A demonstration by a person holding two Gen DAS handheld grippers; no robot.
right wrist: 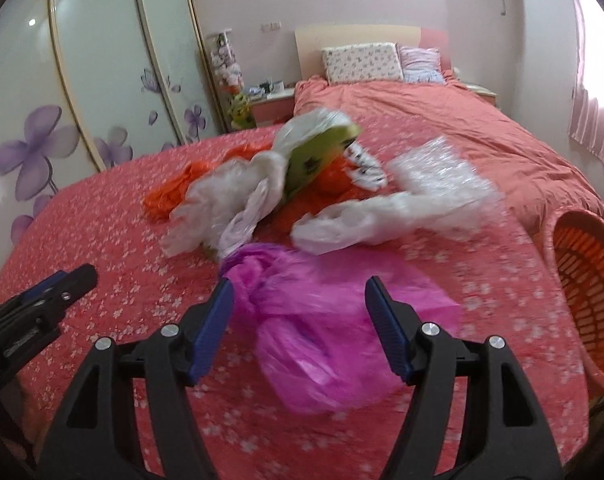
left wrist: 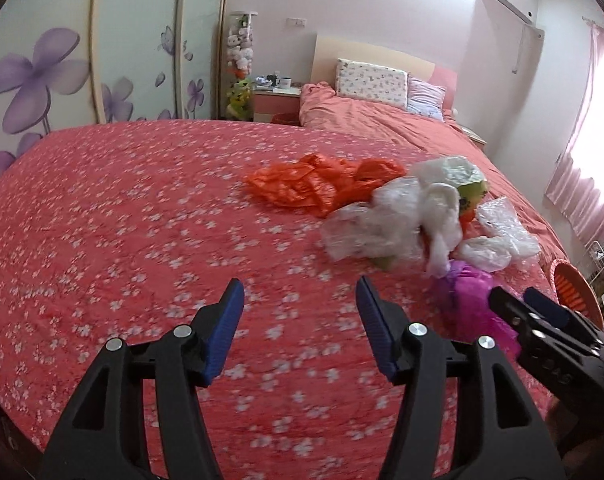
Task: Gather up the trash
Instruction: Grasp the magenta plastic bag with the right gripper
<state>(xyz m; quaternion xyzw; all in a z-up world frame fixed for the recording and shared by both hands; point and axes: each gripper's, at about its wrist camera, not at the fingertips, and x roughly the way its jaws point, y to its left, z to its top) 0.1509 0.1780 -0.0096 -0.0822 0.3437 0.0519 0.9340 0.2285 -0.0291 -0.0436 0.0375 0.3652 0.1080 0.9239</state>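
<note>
Crumpled plastic trash lies on the red flowered bedspread (left wrist: 122,220): an orange bag (left wrist: 313,184), white and clear bags (left wrist: 401,216), a green packet (right wrist: 317,156) and a magenta bag (right wrist: 325,332). My left gripper (left wrist: 300,308) is open and empty above bare bedspread, left of the pile. My right gripper (right wrist: 300,308) is open with its jaws on either side of the magenta bag, not closed on it. The right gripper also shows in the left wrist view (left wrist: 517,300), by the magenta bag (left wrist: 469,292).
An orange slatted basket (right wrist: 585,280) stands at the bed's right edge, also in the left wrist view (left wrist: 573,288). Pillows (left wrist: 371,84) and a headboard are at the far end. A wardrobe with purple flowers (left wrist: 42,76) and a nightstand (left wrist: 276,100) stand on the left.
</note>
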